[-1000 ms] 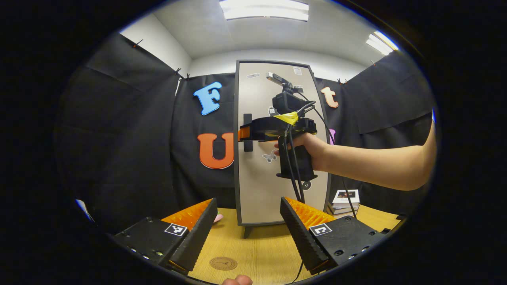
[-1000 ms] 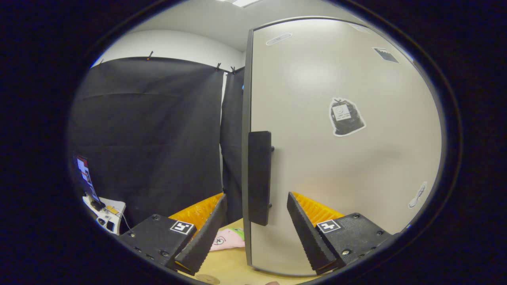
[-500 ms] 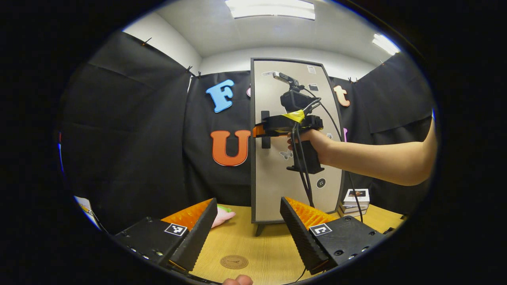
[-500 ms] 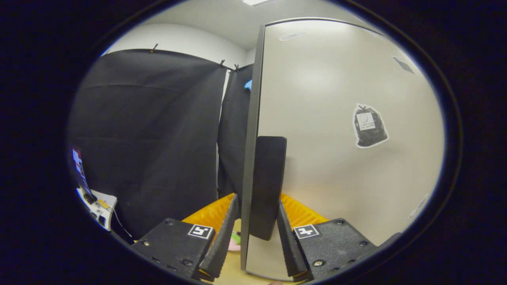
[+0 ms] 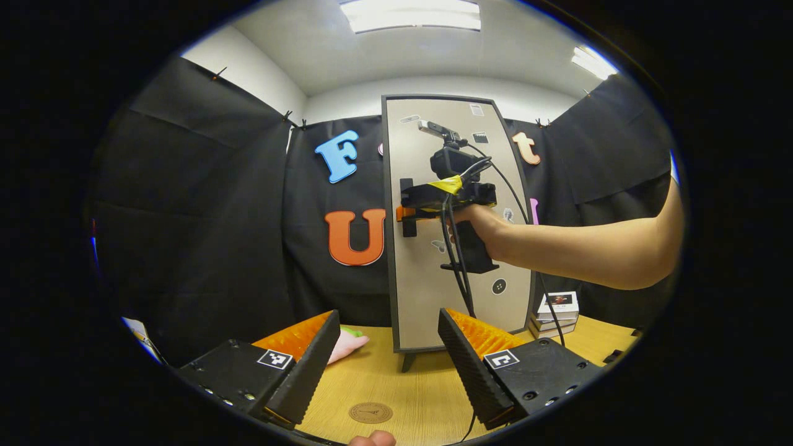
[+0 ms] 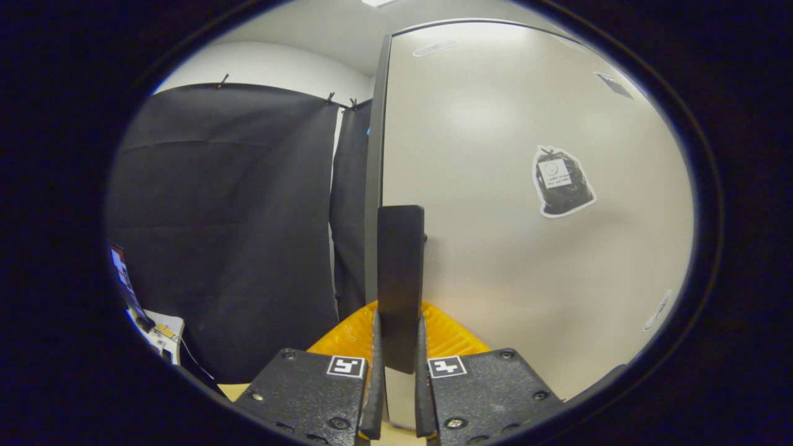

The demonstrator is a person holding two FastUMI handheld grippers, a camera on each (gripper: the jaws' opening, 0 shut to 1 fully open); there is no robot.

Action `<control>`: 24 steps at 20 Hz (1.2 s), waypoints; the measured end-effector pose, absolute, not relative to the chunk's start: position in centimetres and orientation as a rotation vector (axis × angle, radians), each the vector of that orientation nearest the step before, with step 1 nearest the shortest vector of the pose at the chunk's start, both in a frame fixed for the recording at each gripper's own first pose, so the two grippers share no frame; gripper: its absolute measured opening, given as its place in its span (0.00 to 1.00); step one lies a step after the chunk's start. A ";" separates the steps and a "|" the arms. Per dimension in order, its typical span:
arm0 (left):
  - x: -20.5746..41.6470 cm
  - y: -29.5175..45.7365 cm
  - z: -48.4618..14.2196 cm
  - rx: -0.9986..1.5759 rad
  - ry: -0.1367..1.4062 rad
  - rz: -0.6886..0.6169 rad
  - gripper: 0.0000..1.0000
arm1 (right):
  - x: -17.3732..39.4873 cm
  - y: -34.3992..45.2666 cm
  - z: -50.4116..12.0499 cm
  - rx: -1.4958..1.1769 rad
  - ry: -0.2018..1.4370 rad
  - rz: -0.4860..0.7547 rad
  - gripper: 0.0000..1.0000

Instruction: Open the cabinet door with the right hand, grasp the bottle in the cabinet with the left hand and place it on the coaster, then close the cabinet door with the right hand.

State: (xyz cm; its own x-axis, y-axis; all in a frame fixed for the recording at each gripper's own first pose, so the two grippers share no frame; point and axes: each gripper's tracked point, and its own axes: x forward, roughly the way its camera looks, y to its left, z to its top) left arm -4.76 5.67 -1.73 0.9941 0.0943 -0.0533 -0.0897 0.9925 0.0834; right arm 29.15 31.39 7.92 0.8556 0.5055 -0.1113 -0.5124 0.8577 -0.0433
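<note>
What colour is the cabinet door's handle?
Black; the handle shows best in the right gripper view, against the beige door.

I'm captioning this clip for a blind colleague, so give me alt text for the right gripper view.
The right tool is shut on the black vertical bar handle at the left edge of a tall beige cabinet door, which is closed. A black bag-shaped sticker sits on the door.

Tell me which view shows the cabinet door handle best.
The right gripper view: the handle stands close up, clamped between the right hand-held gripper fingers. The left gripper view shows it small and distant, partly hidden by that gripper.
</note>
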 end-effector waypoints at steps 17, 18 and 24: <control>-6.9 6.5 -1.8 0.062 0.082 0.111 0.96 | 23.1 29.7 8.4 -0.084 0.088 0.623 0.21; -7.0 6.4 -1.9 0.059 0.085 0.107 0.96 | 22.5 29.4 8.5 -0.082 0.088 0.634 0.21; -7.2 5.7 -2.0 0.054 0.086 0.088 0.96 | 21.1 27.4 8.5 -0.079 0.085 0.642 0.21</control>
State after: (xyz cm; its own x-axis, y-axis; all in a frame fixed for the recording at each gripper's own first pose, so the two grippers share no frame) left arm -7.16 5.72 -2.01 0.9925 0.0896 -0.0836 -0.0849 0.9947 0.0577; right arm 21.13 27.38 8.53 0.7977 0.5941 -0.1038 -0.6006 0.7982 -0.0472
